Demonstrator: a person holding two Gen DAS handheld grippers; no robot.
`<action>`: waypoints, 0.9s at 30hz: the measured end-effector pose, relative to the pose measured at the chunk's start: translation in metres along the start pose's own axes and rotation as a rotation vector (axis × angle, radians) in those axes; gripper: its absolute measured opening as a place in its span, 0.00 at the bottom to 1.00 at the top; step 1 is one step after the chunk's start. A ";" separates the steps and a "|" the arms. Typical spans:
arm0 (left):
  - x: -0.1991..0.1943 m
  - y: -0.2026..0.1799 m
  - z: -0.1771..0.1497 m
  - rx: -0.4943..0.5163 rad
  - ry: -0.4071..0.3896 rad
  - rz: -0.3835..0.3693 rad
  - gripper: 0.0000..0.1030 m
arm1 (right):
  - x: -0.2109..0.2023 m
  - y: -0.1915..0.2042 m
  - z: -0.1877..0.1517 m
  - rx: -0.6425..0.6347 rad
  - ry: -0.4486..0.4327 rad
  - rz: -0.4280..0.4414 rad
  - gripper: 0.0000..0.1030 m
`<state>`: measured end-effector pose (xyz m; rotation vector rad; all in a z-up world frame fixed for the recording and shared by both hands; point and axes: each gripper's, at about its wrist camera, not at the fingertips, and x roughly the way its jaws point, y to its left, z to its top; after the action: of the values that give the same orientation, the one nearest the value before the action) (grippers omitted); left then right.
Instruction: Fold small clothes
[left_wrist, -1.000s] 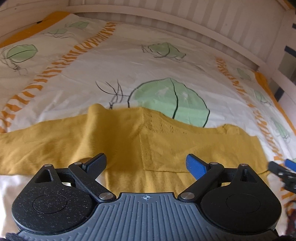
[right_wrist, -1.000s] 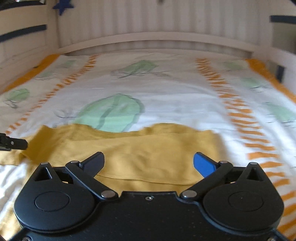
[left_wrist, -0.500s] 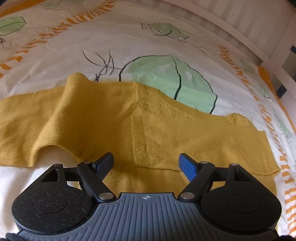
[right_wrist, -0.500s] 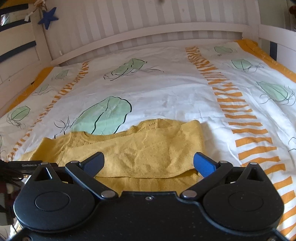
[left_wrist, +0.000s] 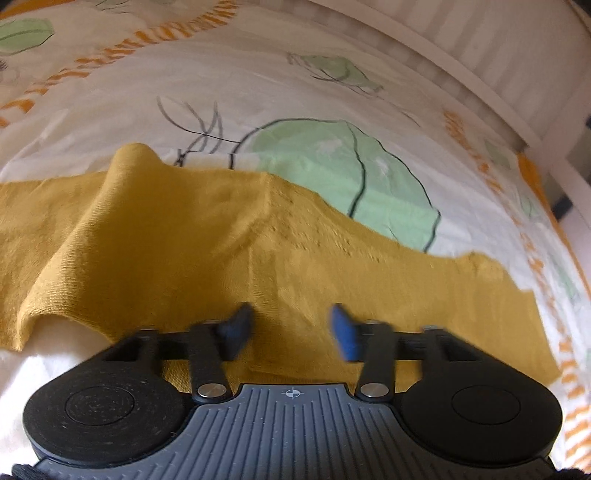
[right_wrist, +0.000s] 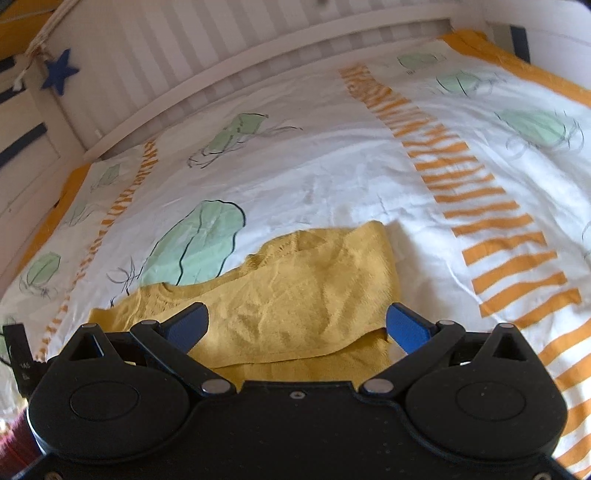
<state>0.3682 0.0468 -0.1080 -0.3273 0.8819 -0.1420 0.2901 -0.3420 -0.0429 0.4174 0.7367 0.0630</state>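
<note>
A mustard-yellow knitted garment (left_wrist: 229, 243) lies spread on a white bedsheet printed with green leaves and orange striped bands (left_wrist: 295, 92), directly ahead of and beneath both sets of jaws. The left gripper (left_wrist: 291, 328) hangs low over the cloth with its jaws partly spread, a gap of yellow knit showing between the blurred blue-tipped fingers (left_wrist: 343, 332); whether they touch the fabric cannot be told. To the left of these jaws a fold of the knit rises in a ridge. The right gripper (right_wrist: 295, 325) has its jaws spread wide, holding nothing, with the garment's folded-over upper layer (right_wrist: 295, 295) lying between and ahead of its fingers. Beyond the jaws stands a white slatted bed rail (right_wrist: 221, 66), and to their far left hangs a dark blue star ornament (right_wrist: 59, 74).
</note>
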 end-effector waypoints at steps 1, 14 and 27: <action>0.000 0.001 0.001 -0.008 -0.002 -0.003 0.17 | 0.002 -0.003 0.001 0.017 0.007 -0.002 0.99; -0.052 -0.001 0.022 0.019 -0.179 0.031 0.00 | -0.005 -0.039 0.012 0.126 -0.027 -0.115 0.99; -0.030 0.022 0.023 -0.090 -0.048 -0.096 0.36 | 0.001 -0.034 0.004 0.090 0.018 -0.114 0.99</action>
<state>0.3671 0.0803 -0.0799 -0.4559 0.8266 -0.1830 0.2904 -0.3743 -0.0544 0.4603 0.7818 -0.0741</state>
